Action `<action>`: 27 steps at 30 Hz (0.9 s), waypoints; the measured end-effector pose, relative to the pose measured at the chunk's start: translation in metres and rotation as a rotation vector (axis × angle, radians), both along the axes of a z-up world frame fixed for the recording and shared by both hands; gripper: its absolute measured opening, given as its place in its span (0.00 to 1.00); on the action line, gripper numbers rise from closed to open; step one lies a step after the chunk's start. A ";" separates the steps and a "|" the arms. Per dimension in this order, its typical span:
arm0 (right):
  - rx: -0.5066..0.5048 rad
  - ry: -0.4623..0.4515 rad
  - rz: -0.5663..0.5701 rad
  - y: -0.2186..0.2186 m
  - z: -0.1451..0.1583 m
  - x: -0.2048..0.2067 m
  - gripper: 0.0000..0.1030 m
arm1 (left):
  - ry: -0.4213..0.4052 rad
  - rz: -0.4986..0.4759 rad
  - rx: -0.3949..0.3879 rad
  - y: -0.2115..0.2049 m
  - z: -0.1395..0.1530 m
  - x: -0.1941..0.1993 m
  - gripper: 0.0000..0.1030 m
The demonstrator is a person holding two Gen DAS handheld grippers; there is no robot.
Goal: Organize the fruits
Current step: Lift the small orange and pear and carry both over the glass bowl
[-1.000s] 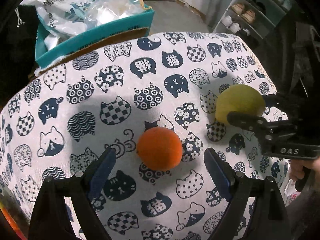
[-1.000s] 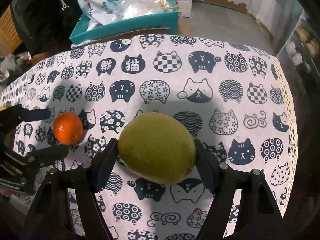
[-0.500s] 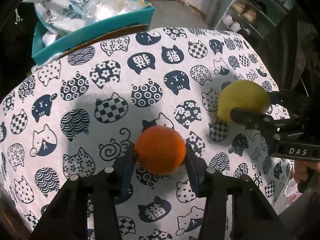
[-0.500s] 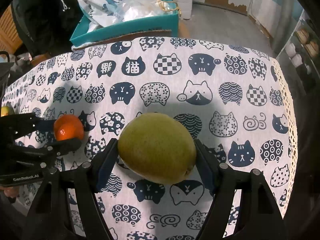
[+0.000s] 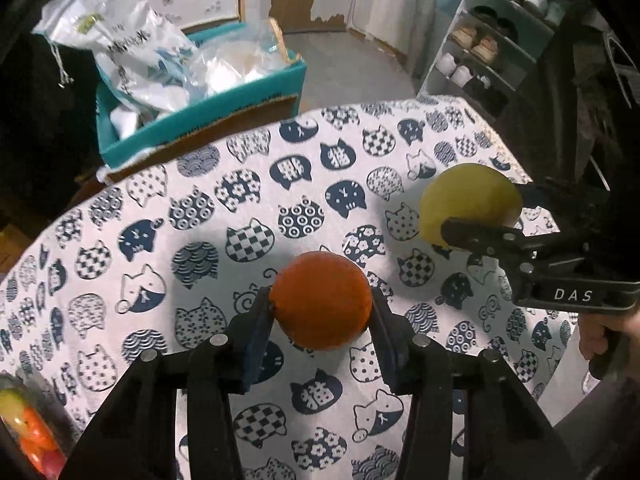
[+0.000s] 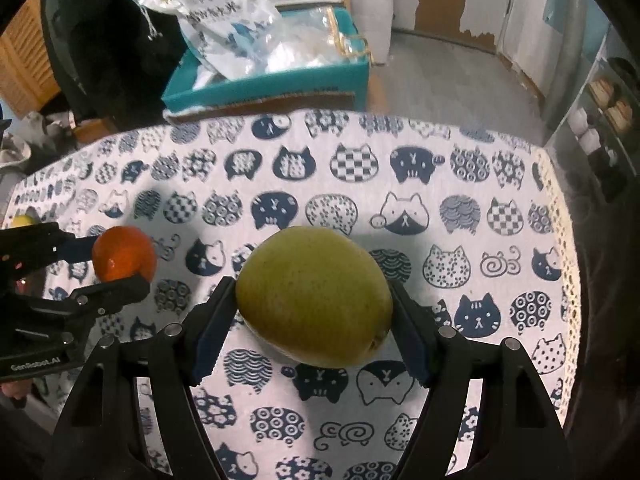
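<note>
Fingers (image 5: 256,328) tight around orange (image 5: 320,300)

I see a round orange (image 5: 320,300) and a larger yellow-green pear-like fruit (image 6: 314,296), well apart, each clamped between dark pads above the cat-print cloth (image 6: 400,168).

The surface (image 6: 472,208) wears a white cloth (image 5: 168,264) printed all over with navy cat heads. At its left edge stands a clear container (image 5: 24,428) of coloured fruit.
</note>
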State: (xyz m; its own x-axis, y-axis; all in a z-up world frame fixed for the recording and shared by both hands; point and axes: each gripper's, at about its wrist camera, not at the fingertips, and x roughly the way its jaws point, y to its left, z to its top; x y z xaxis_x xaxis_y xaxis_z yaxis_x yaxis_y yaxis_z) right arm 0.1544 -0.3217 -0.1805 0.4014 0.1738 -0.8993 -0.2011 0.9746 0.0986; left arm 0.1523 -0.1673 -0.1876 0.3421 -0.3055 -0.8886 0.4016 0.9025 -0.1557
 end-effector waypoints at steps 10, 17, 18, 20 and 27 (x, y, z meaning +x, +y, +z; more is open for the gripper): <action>0.032 -0.104 0.016 0.013 0.052 -0.014 0.72 | -0.063 0.038 -0.044 0.021 0.049 -0.021 0.46; 0.060 -0.170 0.049 0.027 0.085 -0.025 0.72 | -0.110 0.077 -0.078 0.040 0.083 -0.037 0.46; 0.065 -0.181 0.053 0.029 0.090 -0.027 0.72 | -0.119 0.080 -0.078 0.042 0.087 -0.040 0.46; 0.072 -0.195 0.059 0.032 0.097 -0.030 0.72 | -0.139 0.087 -0.084 0.047 0.097 -0.045 0.46; 0.104 -0.242 0.090 0.047 0.121 -0.037 0.72 | -0.188 0.088 -0.095 0.056 0.122 -0.061 0.46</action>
